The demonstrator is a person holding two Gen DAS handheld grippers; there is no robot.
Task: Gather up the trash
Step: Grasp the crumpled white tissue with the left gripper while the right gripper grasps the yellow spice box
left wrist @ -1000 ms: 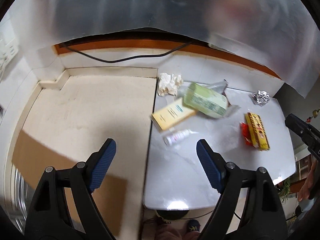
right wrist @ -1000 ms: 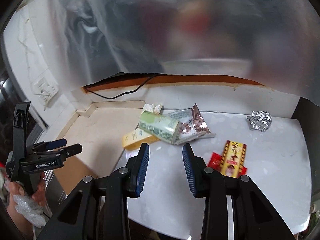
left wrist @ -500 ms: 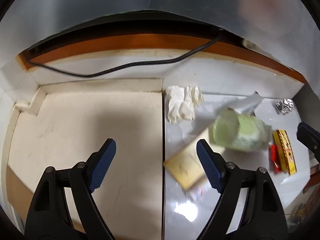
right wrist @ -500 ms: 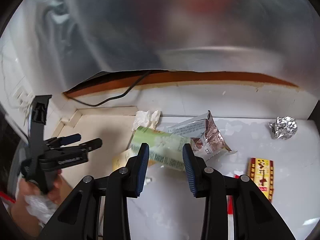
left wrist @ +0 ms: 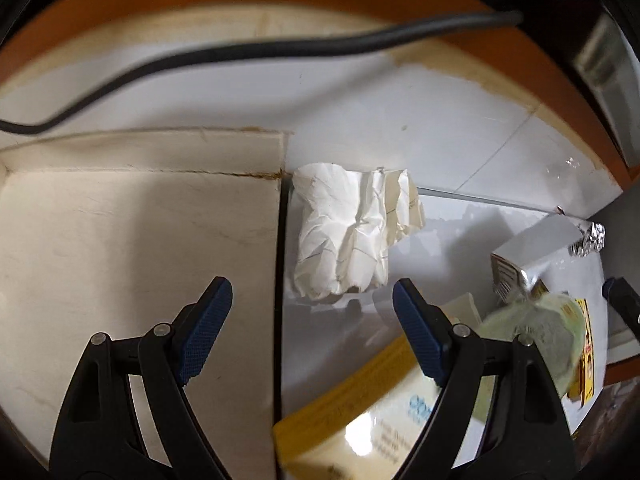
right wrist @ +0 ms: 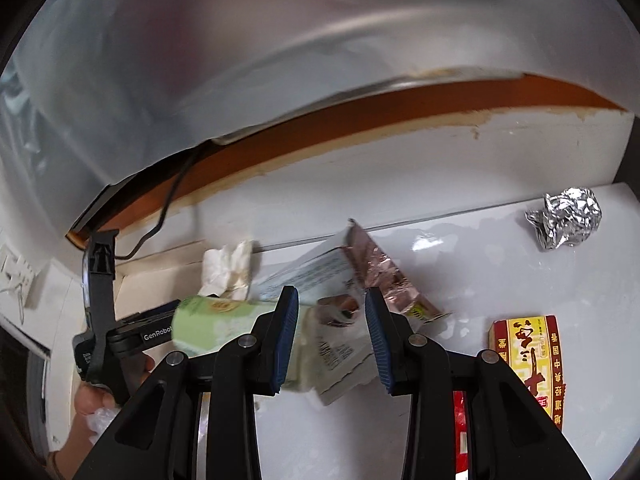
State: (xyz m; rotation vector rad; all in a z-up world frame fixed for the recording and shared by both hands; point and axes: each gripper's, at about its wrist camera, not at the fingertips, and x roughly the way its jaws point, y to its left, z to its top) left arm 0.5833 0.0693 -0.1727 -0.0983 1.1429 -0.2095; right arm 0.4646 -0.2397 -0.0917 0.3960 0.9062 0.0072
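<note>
Item: crumpled white paper wad [left wrist: 352, 236], on the white bench [left wrist: 460, 148] at the seam with the cream slab [left wrist: 140, 240], near the back wall. Light, soft, creased into stiff ridges; it should compress under the pads and is best pinched across its bulging middle.

Left gripper [left wrist: 308, 316]: jaws wide apart, nothing between them, pointing down at the wad, which lies just ahead of the fingertips.

Right gripper [right wrist: 332, 334]: jaws partly open, empty, above the central heap.

Heap, right-wrist view: pale green cylindrical packet [right wrist: 216, 326] (soft-sided, probably light, likely to roll); torn foil snack wrapper [right wrist: 384, 276], thin, slippery, crinkly, lying against a printed paper leaflet [right wrist: 340, 356]. A flat yellow carton [left wrist: 360, 420] sits partly under the packet; rigid edges offer a firm hold.

Apart, to the right: crushed aluminium foil ball [right wrist: 566, 216], springy, easy to pinch anywhere; yellow-and-red printed box [right wrist: 528, 356], stiff card.

Other: black cable [left wrist: 240, 52] along the wall.
</note>
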